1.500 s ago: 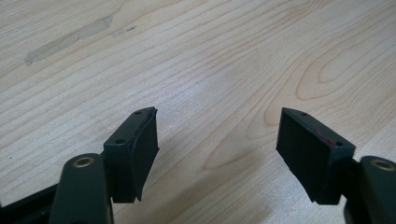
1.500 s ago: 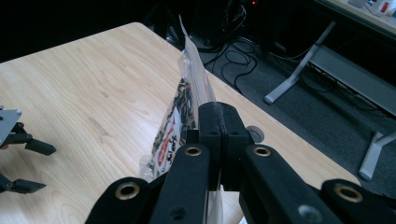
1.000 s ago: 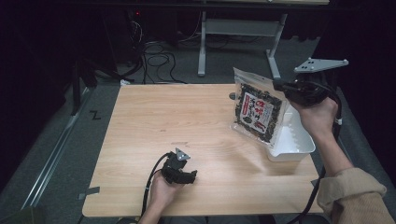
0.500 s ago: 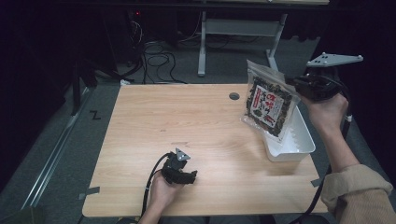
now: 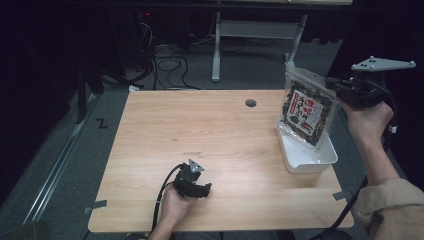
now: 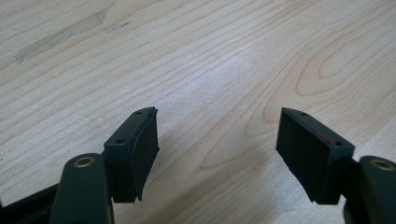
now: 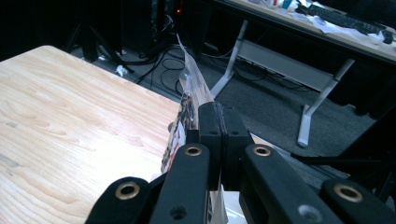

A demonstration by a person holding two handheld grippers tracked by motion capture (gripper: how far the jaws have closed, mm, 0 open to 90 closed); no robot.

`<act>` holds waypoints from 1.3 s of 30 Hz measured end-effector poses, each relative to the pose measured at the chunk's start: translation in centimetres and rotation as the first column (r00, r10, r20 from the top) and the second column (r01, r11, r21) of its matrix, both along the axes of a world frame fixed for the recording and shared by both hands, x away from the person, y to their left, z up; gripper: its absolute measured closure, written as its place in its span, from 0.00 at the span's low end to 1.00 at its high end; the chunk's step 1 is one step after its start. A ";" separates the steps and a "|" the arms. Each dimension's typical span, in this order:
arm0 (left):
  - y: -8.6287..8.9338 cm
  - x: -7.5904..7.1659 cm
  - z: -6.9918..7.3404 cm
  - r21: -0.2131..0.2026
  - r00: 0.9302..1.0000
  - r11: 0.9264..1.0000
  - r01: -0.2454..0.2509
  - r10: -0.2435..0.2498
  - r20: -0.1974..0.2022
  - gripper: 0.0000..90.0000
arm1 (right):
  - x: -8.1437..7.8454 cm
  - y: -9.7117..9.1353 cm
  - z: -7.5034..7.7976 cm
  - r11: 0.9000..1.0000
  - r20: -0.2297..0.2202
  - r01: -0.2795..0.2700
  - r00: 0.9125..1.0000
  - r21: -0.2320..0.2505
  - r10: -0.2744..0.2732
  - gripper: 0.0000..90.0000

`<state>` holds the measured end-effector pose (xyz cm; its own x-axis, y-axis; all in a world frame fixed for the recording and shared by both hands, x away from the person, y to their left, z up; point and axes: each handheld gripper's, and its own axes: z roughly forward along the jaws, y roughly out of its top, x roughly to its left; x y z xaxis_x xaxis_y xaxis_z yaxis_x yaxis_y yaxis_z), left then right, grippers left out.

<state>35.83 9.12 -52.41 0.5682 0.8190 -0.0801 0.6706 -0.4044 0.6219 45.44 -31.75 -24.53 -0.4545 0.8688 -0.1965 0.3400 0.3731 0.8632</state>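
Your right gripper (image 5: 334, 90) was clenched on the edge of the snack bag (image 5: 306, 111), holding it above the white tray (image 5: 306, 159). Your left gripper (image 5: 199, 188) lay released on the table (image 5: 210, 130), nothing between its jaws

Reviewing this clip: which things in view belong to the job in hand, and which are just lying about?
In the job:
- right gripper, shut on the snack bag
- white tray under the bag

Just there:
- left gripper, open, resting on the wooden table
- cables on the floor
- desk frame behind
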 end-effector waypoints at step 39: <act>-0.2 -0.1 -0.2 0.011 1.000 1.000 0.004 -0.004 -0.002 0.33 | 0.2 -2.2 -3.3 0.998 -0.025 0.053 0.998 0.016 -0.053 1.00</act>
<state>35.77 8.93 -52.59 0.5711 0.8177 -0.0727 0.6705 -0.4135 0.6160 45.60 -33.98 -27.81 -0.4121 0.8950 -0.1708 0.3801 0.3392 0.8605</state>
